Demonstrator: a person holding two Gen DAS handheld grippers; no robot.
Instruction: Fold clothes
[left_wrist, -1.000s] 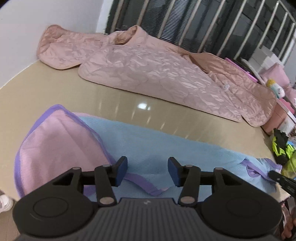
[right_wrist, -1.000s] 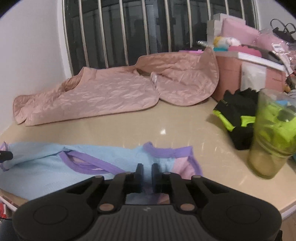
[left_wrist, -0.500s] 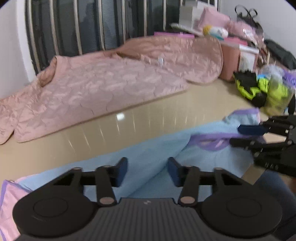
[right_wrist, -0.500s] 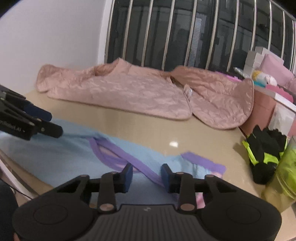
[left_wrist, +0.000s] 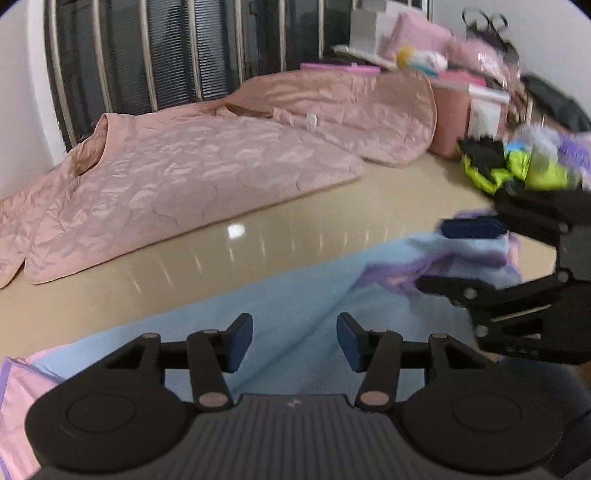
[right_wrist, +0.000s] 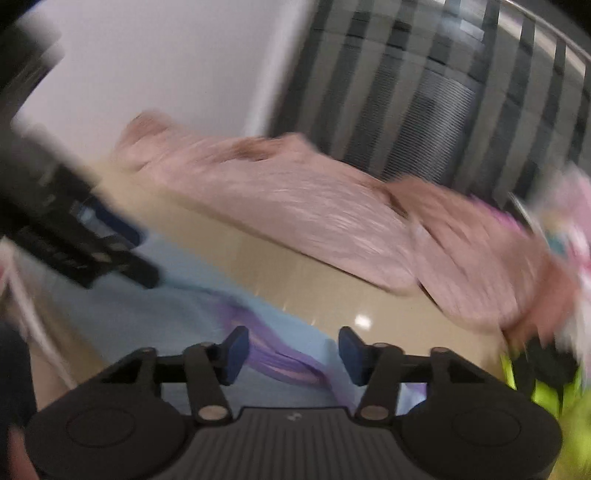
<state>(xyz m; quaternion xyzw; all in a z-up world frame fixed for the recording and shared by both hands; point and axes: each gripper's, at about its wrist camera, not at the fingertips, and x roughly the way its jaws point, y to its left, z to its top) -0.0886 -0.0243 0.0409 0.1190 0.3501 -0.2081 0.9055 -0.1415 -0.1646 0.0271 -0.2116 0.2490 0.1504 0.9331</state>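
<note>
Now both grippers' jaws just opening, released, above the light-blue garment (left_wrist: 295, 306) on the table (left_wrist: 221, 258).

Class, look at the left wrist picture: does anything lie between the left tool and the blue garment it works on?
Nothing visible does. The left tool hovers open directly over the light blue garment. The right tool is off to the right, over the purple trim.

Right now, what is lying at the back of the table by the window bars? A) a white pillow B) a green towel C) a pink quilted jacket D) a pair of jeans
C: a pink quilted jacket lies spread along the far side of the table, in front of the window bars.
</note>
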